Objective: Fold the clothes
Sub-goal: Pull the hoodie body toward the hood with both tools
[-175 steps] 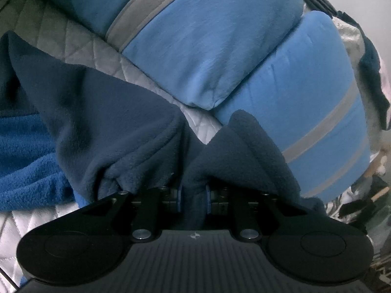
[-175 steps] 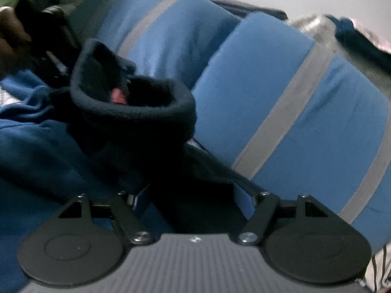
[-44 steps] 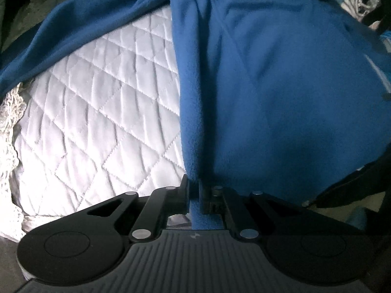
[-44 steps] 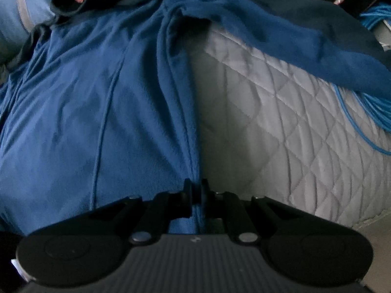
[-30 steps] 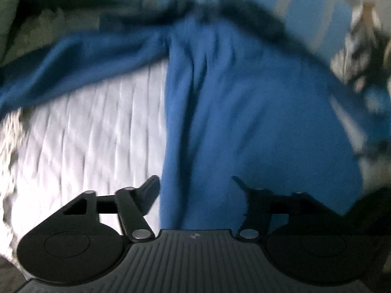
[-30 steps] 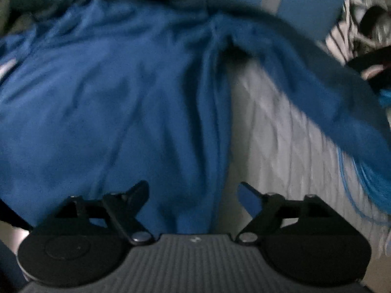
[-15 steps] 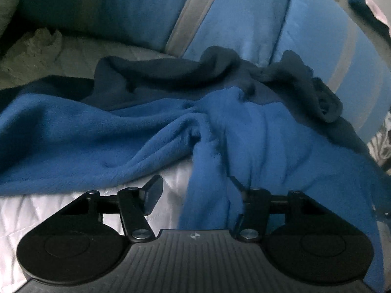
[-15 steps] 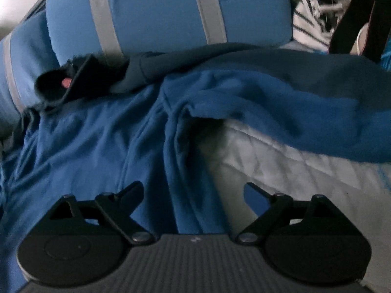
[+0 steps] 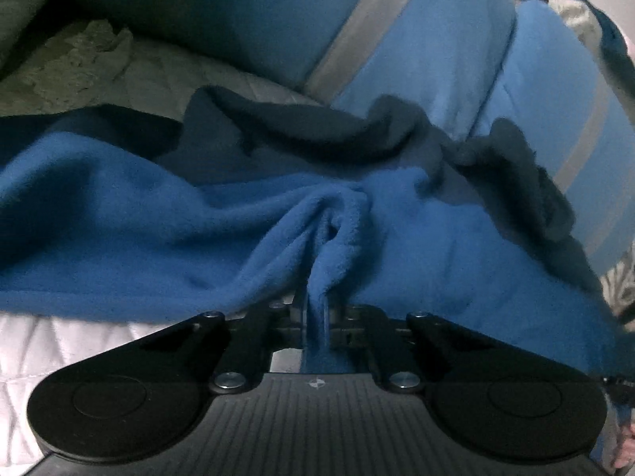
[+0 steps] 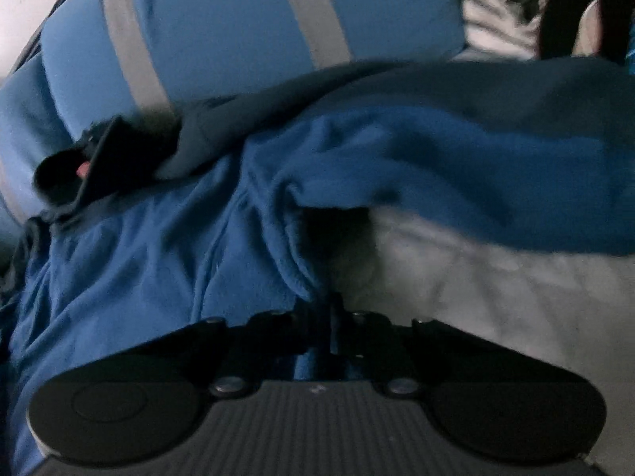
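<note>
The left gripper (image 9: 316, 327) is closing on a bunched fold of blue fleece top (image 9: 119, 230) just ahead of it, while the right gripper (image 10: 331, 327) has pinched shut on the top's edge beside the white quilt (image 10: 496, 297), likely ready to lift and fold it.

- Straight ahead of the left gripper (image 9: 316, 313) it's all bunched fleece (image 9: 166, 238), then big pillows (image 9: 416, 51) blocking the far side.
- Bare quilt (image 9: 47, 337) to its lower left.
- Right gripper (image 10: 326, 317): open quilt (image 10: 476, 289) on its right, a sleeve (image 10: 456, 166) draped across ahead.
</note>
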`<state>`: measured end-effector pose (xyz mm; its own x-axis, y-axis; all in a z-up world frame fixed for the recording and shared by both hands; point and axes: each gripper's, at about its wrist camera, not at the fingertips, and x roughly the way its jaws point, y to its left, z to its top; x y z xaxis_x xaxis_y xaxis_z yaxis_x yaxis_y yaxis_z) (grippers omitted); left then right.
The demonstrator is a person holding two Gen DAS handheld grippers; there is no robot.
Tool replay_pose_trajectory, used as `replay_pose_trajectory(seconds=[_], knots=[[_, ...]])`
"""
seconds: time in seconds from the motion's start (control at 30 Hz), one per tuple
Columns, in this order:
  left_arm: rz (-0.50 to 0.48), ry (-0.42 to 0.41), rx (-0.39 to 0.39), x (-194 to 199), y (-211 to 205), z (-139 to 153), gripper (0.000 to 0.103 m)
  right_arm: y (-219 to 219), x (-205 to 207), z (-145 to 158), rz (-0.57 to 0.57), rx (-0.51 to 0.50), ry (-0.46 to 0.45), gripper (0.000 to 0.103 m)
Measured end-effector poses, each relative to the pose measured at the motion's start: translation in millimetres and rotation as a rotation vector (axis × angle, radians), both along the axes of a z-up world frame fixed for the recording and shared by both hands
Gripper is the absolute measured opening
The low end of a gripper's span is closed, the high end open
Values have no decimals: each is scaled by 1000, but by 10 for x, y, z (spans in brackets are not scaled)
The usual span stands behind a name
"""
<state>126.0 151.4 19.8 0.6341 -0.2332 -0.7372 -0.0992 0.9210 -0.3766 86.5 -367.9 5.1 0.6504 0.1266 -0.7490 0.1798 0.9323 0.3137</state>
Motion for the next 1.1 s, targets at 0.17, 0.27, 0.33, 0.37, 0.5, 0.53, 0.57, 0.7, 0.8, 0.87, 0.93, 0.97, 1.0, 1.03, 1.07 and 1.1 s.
replay_pose_trajectory(seconds=[0.17, 0.27, 0.33, 0.37, 0.5, 0.53, 0.57, 0.7, 0.8, 0.87, 0.93, 0.97, 1.0, 1.03, 1.07, 1.1], knots=[[-32, 4, 78, -27, -29, 64, 7, -112, -82, 30, -32, 29, 15, 7], [-41, 2, 127, 40, -79, 21, 7, -152, -92, 24, -54, 29, 28, 8], [-46, -21, 155, 78, -114, 1, 8, -124, -64, 31, -50, 5, 20, 8], [-53, -23, 163, 88, -125, -17, 9, -101, -57, 37, -46, -13, 17, 9], [-65, -10, 181, 94, -122, -26, 22, -51, -14, 48, -40, -55, 33, 54], [-55, -14, 182, 59, -105, 10, 32, -53, -26, 69, -50, -57, 31, 77], [-45, -18, 183, 24, -88, 46, 36, -54, -38, 91, -59, -59, 29, 86], [-3, -34, 184, -127, -16, 197, 59, 1, -120, 252, -64, -43, -2, 101], [29, -43, 190, -237, 30, 297, 62, 147, -204, 418, -56, -46, -43, 103], [36, -35, 196, -298, 50, 353, 67, 300, -272, 559, -32, -75, -85, 103], [29, -31, 202, -371, 60, 401, 68, 496, -345, 693, 18, -115, -136, 103], [25, -29, 208, -412, 62, 421, 68, 578, -382, 742, 32, -130, -158, 103], [22, -28, 214, -453, 64, 442, 69, 666, -424, 779, 48, -144, -179, 103], [16, -32, 219, -500, 67, 459, 69, 754, -462, 800, 69, -153, -195, 103], [9, -36, 223, -547, 70, 476, 69, 841, -500, 820, 91, -161, -210, 103], [2, -38, 225, -598, 75, 492, 69, 925, -529, 818, 124, -162, -215, 103]])
